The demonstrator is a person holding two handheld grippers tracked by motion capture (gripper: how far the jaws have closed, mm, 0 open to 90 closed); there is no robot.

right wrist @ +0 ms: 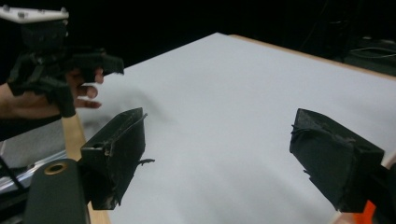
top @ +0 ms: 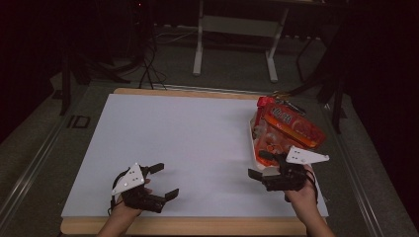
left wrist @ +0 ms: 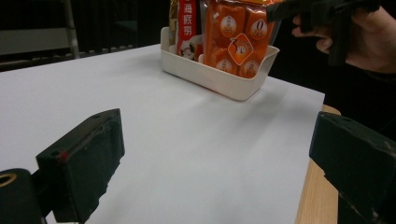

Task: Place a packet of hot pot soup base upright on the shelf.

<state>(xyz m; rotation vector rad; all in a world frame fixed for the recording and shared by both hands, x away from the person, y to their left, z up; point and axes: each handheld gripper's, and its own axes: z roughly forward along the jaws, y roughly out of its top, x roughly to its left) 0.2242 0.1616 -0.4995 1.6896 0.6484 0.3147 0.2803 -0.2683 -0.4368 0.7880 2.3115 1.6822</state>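
We work at a wooden table [top: 188, 226] covered by a white sheet [top: 188, 143], in a dark room with a grey floor and a metal desk frame [top: 237, 34] beyond. At the sheet's far right corner sits a white basket [left wrist: 219, 79] packed with orange snack packets [top: 291, 129]. Our right gripper [top: 262, 165] hovers just beside the basket's near end, jaws apart and empty; our left gripper [top: 163, 180] waits well apart near the front edge, jaws also spread, holding nothing. To grasp well, we should probably turn the right jaws toward the basket and close on a packet's upper edge rather than the rim, so the basket stays put.
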